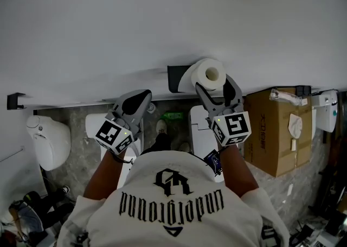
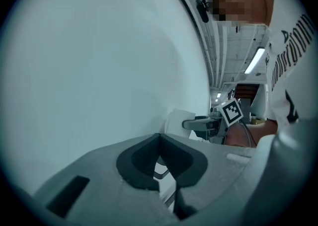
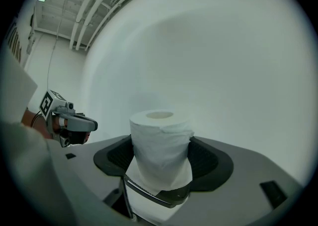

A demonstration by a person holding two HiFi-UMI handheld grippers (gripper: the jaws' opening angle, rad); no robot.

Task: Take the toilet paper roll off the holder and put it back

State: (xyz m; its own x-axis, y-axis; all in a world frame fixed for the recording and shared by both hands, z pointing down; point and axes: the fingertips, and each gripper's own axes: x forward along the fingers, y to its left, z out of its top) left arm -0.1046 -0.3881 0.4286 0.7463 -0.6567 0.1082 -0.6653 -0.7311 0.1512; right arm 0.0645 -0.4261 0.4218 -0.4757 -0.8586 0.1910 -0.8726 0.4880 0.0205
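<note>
Right gripper (image 3: 162,158) clamps soft cylindrical toilet paper roll (image 3: 160,138).

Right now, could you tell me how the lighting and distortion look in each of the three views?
Head view: soft, even light, sharp, wall edge bowed. Right gripper view: strong fisheye, dark corners, toilet paper roll crisp between the jaws. Left gripper view: same fisheye, bluish cast, ceiling lamp glaring bright.

**Surroundings outside the task**

A white wall (image 1: 162,18) is filling the upper field; a cardboard box (image 1: 276,132) is standing at its foot on the right, and a white rounded fixture (image 1: 49,140) is sitting at left on the grey stone floor (image 1: 81,159)
</note>
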